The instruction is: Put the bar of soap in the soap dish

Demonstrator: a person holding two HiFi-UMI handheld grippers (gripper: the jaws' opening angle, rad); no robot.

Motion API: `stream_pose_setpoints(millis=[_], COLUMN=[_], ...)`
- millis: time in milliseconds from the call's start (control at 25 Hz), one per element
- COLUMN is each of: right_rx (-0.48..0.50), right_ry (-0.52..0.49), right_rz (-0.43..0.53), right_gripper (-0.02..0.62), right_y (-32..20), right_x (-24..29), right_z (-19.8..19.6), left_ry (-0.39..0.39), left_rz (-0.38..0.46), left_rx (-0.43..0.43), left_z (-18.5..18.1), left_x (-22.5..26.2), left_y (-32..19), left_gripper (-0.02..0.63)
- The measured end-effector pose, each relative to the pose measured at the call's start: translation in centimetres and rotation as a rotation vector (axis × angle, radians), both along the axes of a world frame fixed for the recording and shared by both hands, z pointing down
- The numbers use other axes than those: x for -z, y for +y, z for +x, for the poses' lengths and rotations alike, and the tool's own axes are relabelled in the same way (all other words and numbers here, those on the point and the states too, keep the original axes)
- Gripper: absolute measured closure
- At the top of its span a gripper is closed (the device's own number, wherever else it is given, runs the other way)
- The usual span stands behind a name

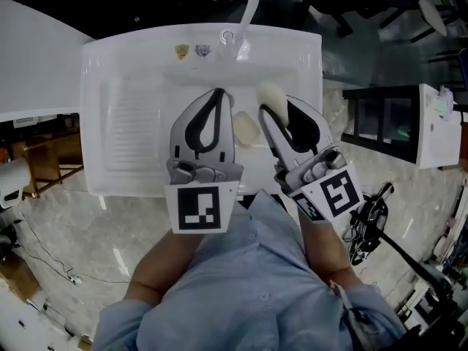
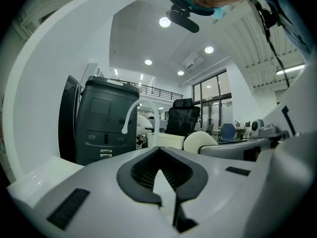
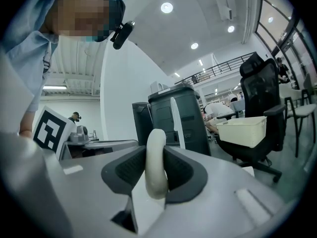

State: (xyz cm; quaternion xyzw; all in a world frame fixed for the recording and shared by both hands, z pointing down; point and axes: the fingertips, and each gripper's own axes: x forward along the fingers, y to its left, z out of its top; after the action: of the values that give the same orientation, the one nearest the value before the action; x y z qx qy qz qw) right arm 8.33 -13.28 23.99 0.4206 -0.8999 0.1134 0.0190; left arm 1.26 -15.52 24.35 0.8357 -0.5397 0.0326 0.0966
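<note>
Right hand-held gripper (image 3: 156, 151) clamps soap (image 3: 156, 165); head view shows only its end.

We see free room over the left part of the sink (image 1: 131, 137); the faucet (image 1: 251, 6) stands at its back rim, and the left gripper (image 1: 219, 92) and right gripper (image 1: 276, 107) fill the middle.

Two grippers (image 1: 219, 92) (image 1: 275, 110), one soap bar (image 1: 270, 93), one sink (image 1: 131, 123)

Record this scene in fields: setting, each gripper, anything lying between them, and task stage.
Setting: white sink with faucet, seen from above
Left gripper: jaws together, empty, over the sink
Right gripper: shut on the bar of soap, held on edge
Between grippers: pale oval object in the sink
Task stage: soap not yet set down
</note>
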Motion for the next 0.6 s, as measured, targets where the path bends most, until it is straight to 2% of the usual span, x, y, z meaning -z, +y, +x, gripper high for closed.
stream_pose_setpoints(millis=[600], right_rx=[0.062], right_ry=[0.047], right_rz=[-0.176], right_gripper=[0.488], right_y=[0.9], right_x=[-8.6], right_z=[0.3], left_ry=[0.029], left_rz=[-0.108], left_rx=[0.064], left_z=[-0.1], left_x=[-6.0], left_y=[0.9], left_gripper=[0.598])
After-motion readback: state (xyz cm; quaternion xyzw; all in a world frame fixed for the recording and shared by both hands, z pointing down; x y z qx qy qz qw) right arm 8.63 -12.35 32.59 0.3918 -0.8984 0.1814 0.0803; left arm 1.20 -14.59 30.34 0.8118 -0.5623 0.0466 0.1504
